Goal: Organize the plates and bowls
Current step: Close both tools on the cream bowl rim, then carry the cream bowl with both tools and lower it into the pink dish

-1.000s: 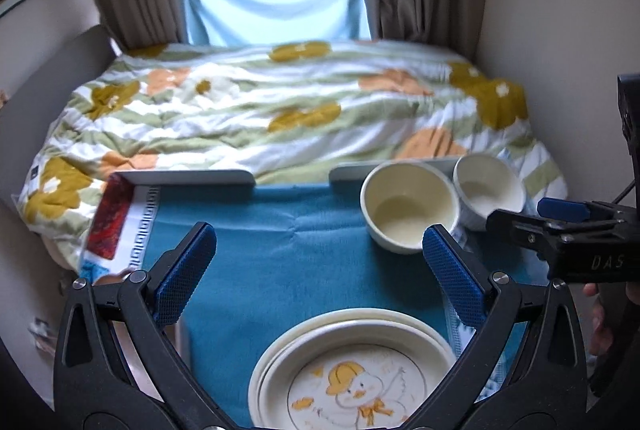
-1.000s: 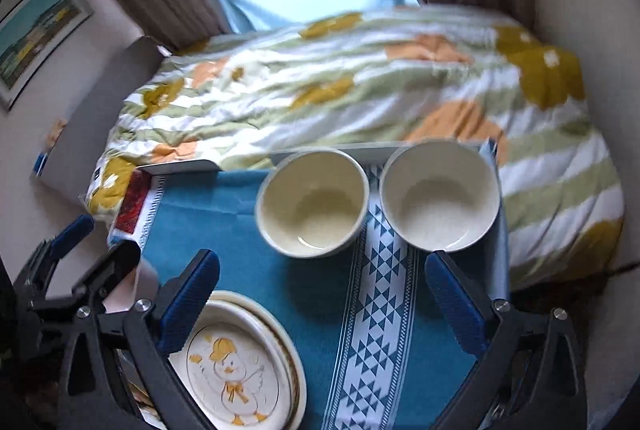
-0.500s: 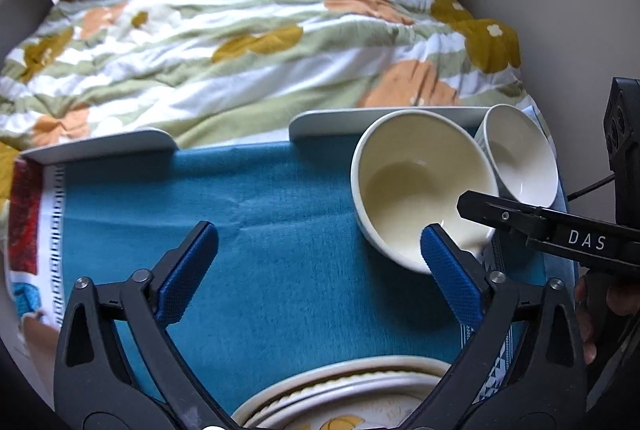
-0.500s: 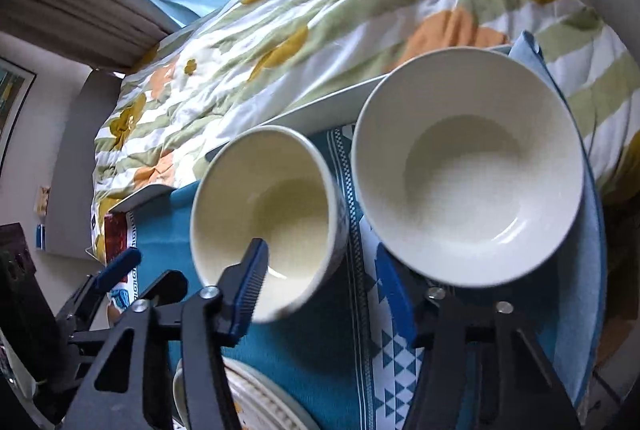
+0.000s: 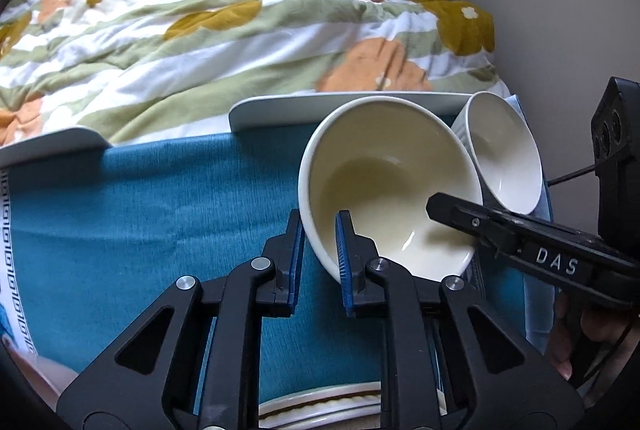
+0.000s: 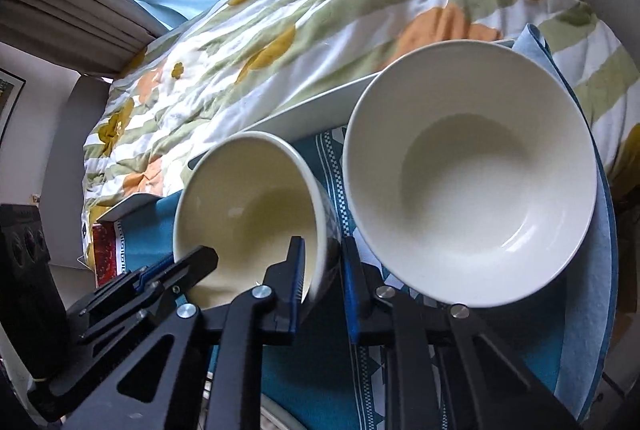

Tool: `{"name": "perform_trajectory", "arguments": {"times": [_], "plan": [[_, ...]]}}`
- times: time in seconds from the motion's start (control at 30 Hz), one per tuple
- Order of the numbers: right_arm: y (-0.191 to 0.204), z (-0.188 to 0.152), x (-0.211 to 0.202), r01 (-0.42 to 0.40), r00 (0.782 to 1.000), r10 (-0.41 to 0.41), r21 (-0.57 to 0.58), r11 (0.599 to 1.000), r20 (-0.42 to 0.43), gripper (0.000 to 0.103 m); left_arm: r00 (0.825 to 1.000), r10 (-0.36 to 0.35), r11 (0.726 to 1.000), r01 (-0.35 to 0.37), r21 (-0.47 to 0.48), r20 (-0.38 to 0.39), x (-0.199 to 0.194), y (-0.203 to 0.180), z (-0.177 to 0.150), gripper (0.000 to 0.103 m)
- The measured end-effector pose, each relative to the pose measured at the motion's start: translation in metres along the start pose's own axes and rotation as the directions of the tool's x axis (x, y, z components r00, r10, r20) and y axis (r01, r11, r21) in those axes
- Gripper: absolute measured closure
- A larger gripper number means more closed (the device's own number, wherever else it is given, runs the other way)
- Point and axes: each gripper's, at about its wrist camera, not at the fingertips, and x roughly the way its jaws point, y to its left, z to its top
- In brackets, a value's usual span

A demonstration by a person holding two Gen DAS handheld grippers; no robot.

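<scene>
A teal cloth (image 5: 152, 214) lies before a floral quilt (image 5: 208, 26). The left gripper (image 5: 320, 254) is closing on the near wall of the cream ceramic bowl (image 5: 384, 186), one pad inside. The right gripper (image 6: 324, 282) is closing on its other wall, both angled steeply downward. Only the right wrist view shows the wider white bowl (image 6: 472, 186) whole, right of its fingers; the left shows a plate rim (image 5: 320, 402) beneath its own.

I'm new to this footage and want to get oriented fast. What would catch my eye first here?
Both grippers are closing on the rim of the same cream bowl: the left gripper at its near-left wall, the right gripper on the side facing the white bowl. Both bowls sit on a blue cloth, with a floral quilt behind.
</scene>
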Motion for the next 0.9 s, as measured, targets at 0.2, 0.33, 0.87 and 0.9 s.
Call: {"name": "perform_trajectory", "arguments": {"times": [0.2,0.33,0.87,0.9], "plan": [[0.009,-0.003,-0.001,0.030,1.000,-0.030,-0.047,0.998,0.008,0.086,0.999,0.032,0.999,-0.033,0.014,0.009,-0.004,-0.003,0.001,0.092],[0.015,-0.005,-0.008,0.025,0.999,-0.024,-0.068,0.997,0.024,0.087,0.999,0.039,0.999,-0.039,0.007,0.037,-0.020,-0.003,0.000,0.092],[0.131,-0.041,-0.111,-0.051,0.990,0.096,-0.386,0.921,0.100,0.086,0.947,0.164,0.974,-0.110,-0.199,0.277,-0.198,0.019,-0.060,0.092],[0.141,-0.046,-0.113,-0.062,0.990,0.108,-0.403,0.913,0.092,0.087,0.943,0.176,0.970,-0.117,-0.213,0.283,-0.207,0.024,-0.066,0.092]]}}
